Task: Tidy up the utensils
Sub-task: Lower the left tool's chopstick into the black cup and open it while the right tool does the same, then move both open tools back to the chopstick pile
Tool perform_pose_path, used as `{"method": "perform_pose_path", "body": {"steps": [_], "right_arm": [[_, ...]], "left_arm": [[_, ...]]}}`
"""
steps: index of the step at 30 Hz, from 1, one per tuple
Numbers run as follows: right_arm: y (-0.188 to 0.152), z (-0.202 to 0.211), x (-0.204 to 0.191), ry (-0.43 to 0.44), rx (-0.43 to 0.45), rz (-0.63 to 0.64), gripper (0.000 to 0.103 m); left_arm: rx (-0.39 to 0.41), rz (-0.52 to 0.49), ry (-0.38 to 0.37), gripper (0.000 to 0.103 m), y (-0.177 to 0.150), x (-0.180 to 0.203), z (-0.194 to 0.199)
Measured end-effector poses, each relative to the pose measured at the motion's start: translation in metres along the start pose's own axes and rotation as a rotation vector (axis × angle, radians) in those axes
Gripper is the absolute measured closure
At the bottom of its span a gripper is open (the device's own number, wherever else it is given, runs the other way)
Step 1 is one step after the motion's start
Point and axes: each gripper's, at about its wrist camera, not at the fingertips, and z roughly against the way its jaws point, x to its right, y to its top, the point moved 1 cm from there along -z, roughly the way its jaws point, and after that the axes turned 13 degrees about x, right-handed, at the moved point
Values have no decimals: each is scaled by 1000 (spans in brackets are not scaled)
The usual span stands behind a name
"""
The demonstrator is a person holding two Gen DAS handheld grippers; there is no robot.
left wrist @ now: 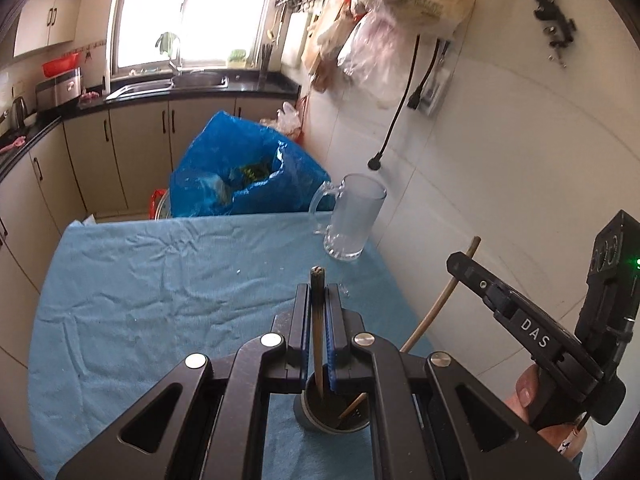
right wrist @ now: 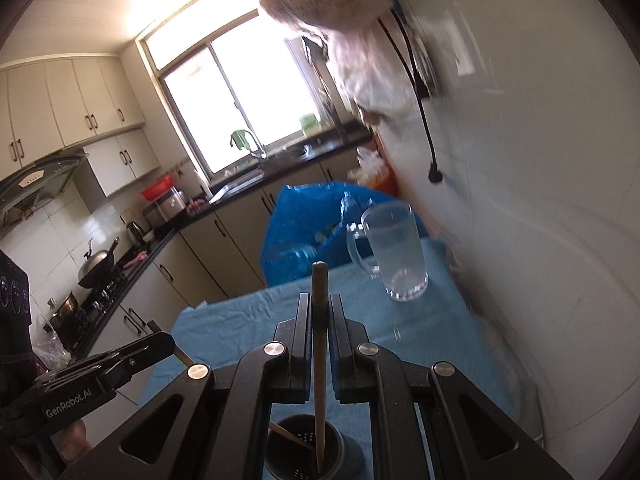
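Note:
My left gripper (left wrist: 318, 294) is shut on a dark brown chopstick (left wrist: 317, 320). Its lower end dips into a dark round utensil holder (left wrist: 320, 420) standing on the blue cloth just below the jaws. My right gripper (right wrist: 320, 302) is shut on a pale wooden chopstick (right wrist: 320, 360) whose tip also reaches into the holder (right wrist: 348, 452). The left wrist view shows the right gripper (left wrist: 458, 260) at the right, with its chopstick (left wrist: 436, 300) slanting down toward the holder. In the right wrist view the left gripper (right wrist: 166, 342) enters from the left, and its stick (right wrist: 286, 434) shows inside the holder.
A clear glass mug (left wrist: 354, 220) (right wrist: 396, 252) stands at the far right of the blue cloth-covered table (left wrist: 160, 300), beside the white wall. A blue plastic bag (left wrist: 240, 168) sits past the table's far edge. Kitchen counters and a sink run along the left and back.

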Motion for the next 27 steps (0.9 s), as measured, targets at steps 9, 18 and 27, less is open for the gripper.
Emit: {"method": "perform_pose_path", "body": {"steps": [9,18,27], "right_arm": [[-15,-24,13,-27,-72,-5,94],[-6,-7,5,-34,-16,15,66],[-3,47,-8,14,53,11,66]], "left_arm": [[-27,16,14,97,-6,-10,-15],[-8,29,9,95,-2,-12,-4],[64,31,6,85,-4,-12,48]]}}
